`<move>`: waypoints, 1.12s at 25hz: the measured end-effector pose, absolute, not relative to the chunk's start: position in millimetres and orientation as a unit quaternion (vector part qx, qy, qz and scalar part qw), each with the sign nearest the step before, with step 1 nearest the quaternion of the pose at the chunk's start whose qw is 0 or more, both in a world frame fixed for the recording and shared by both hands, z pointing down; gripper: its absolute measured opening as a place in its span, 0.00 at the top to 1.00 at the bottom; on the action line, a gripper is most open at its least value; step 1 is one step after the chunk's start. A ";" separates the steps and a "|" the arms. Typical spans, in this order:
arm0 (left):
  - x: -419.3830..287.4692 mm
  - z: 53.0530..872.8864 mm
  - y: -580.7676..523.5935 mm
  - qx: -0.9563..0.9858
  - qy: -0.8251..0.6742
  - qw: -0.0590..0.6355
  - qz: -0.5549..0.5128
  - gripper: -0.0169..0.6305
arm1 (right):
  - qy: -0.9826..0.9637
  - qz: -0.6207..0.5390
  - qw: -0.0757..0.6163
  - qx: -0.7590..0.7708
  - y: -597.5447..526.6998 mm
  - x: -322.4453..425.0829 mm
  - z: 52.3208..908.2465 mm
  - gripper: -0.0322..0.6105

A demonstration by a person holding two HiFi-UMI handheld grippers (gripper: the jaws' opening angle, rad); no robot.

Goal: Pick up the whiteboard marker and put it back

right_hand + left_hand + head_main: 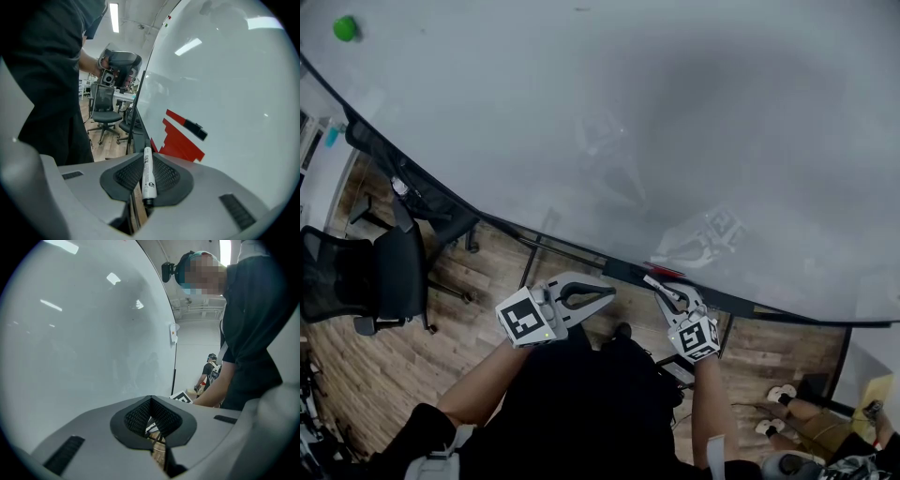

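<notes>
Whiteboard marker [147, 174] is lying lengthwise between the pads of the right tongs [668, 292], which are pinching its white barrel near the dark end while the rest is pointing out toward the foot of the whiteboard [675, 112]. The left tongs [151, 404] are hanging pressed together with nothing in them, off to the side. The risk, as I am judging it, is sitting in the grip: the barrel is running along the pads rather than across them, so it may be sliding or pivoting once its far end is meeting the black ledge [769, 309] under the board, and a release made too high or off that ledge would be sending it down to the wooden floor [366, 375]. A red stepped shape [180, 138] with a black piece on it is showing on the board just beyond the marker; whether it is a holder, an eraser or a reflection is not coming clear. The head view is giving the marker only as a thin pale sliver, and the right tongs are covering the stretch of ledge beneath them.
</notes>
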State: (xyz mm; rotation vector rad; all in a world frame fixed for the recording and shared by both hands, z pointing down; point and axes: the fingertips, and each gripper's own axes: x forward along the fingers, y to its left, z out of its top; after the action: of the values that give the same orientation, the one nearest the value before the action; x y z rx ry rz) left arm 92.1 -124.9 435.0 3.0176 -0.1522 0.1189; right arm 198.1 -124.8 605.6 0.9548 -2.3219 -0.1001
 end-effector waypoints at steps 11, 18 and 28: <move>95.0 443.1 -120.8 0.994 -0.051 0.077 0.051 0.96 | -0.875 -0.024 0.332 0.351 -129.0 199.6 615.9 0.84; 96.2 446.0 -119.0 0.995 -0.042 0.081 0.047 0.96 | -0.863 -0.005 0.355 0.360 -133.9 202.2 626.4 0.84; 96.6 452.7 -123.0 0.994 -0.039 0.093 0.040 0.96 | -0.859 -0.015 0.337 0.385 -135.1 201.5 610.5 0.84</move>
State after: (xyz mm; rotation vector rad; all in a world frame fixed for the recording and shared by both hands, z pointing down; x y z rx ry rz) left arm 96.6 -123.0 452.7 2.9505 -0.1144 0.1175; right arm 201.5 -135.1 610.5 1.0036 -2.2390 -0.0386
